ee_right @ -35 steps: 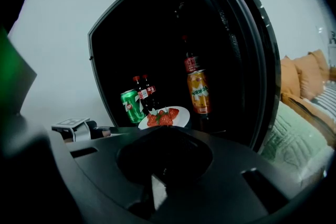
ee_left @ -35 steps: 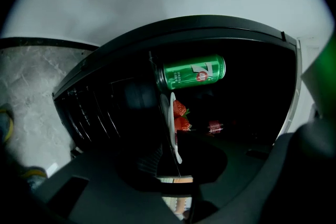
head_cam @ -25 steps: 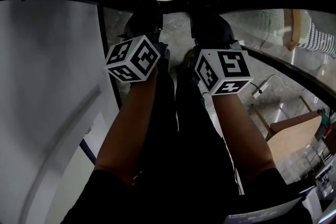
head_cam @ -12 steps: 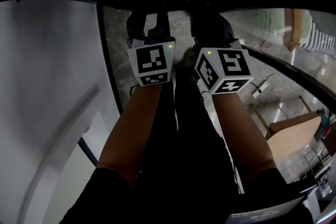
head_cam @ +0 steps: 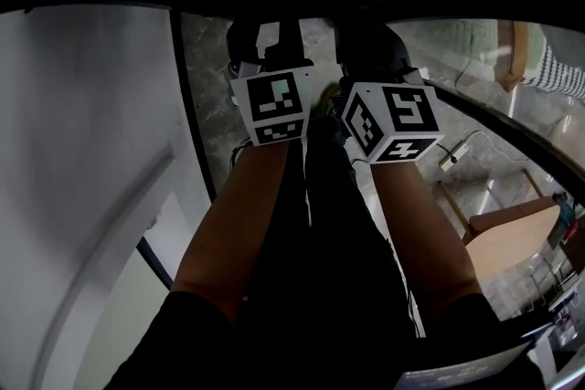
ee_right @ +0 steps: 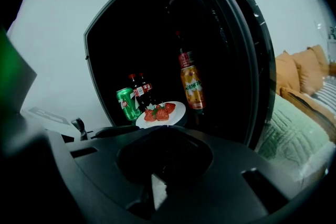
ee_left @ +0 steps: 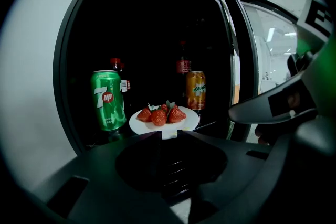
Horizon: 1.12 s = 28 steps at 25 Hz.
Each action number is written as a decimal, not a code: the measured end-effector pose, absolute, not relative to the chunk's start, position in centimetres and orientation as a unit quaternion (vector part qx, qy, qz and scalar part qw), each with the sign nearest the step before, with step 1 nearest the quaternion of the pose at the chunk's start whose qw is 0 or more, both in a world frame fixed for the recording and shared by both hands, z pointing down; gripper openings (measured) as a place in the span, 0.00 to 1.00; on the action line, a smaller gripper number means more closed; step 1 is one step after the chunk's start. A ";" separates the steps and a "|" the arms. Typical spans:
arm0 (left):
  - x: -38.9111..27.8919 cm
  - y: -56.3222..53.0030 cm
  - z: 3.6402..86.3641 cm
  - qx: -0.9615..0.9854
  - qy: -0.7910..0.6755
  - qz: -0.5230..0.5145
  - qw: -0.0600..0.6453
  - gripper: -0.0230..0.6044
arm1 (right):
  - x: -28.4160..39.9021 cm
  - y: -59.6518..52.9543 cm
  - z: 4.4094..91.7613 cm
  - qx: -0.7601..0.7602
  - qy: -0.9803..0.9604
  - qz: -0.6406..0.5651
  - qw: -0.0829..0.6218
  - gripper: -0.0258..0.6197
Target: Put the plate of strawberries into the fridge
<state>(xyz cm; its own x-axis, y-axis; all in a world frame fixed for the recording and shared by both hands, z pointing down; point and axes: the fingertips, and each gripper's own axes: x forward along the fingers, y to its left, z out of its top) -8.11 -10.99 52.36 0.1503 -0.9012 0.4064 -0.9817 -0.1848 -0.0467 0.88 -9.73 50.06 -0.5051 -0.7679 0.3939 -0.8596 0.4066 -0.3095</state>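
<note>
left gripper point(ee_left: 167, 134): its fingers point(ee_left: 146, 140) are set only a narrow gap apart, with nothing gripped; a sliver of white is seen through the gap.
right gripper point(ee_right: 161, 132): its fingers point(ee_right: 181, 140) are brought together, and nothing is held by them.
plate point(ee_left: 189, 120): it is set inside the fridge, straight ahead of the left fingers and near them, its near rim hidden behind their tips; from the right fingers it is seen ahead and slightly left, farther off.
strawberries point(ee_left: 160, 114): a small heap is carried on the plate, toward its far side.
green can point(ee_left: 108, 100): stood upright just left of the plate, ahead-left of the left fingers.
orange can point(ee_left: 195, 90): stood upright behind the plate's right edge, ahead-right of the left fingers.
bottles point(ee_right: 142, 89): dark and red-labelled, placed behind the green can.
fridge point(ee_left: 67, 71): a dark interior is framed by a white casing; both pairs of fingers are pointed into it.
door point(ee_left: 242, 60): swung open, to the right of the left fingers.
marker cubes point(head_cam: 271, 108): seen side by side in the head view, behind the fingers, each above a bare forearm point(head_cam: 228, 233).
</note>
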 end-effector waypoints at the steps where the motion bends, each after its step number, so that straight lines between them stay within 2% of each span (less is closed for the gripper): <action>1: -8.2 -11.2 52.4 0.749 -0.629 0.174 0.116 0.15 | 0.9 -9.8 50.1 0.488 -0.833 0.242 0.095 0.05; 21: -9.8 -14.9 52.1 0.743 -0.637 0.162 0.126 0.15 | 0.6 -12.0 49.9 0.486 -0.837 0.236 0.092 0.05; 28: -11.3 -14.0 49.2 0.752 -0.634 0.148 0.102 0.15 | 0.5 -12.3 48.3 0.491 -0.837 0.224 0.087 0.05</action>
<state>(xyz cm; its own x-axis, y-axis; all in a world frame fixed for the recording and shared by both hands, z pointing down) -11.30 -14.04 49.21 0.1530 -0.9232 0.3527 -0.9838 -0.1759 -0.0338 0.46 -12.34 48.28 -0.5030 -0.7831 0.3656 -0.8610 0.4174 -0.2905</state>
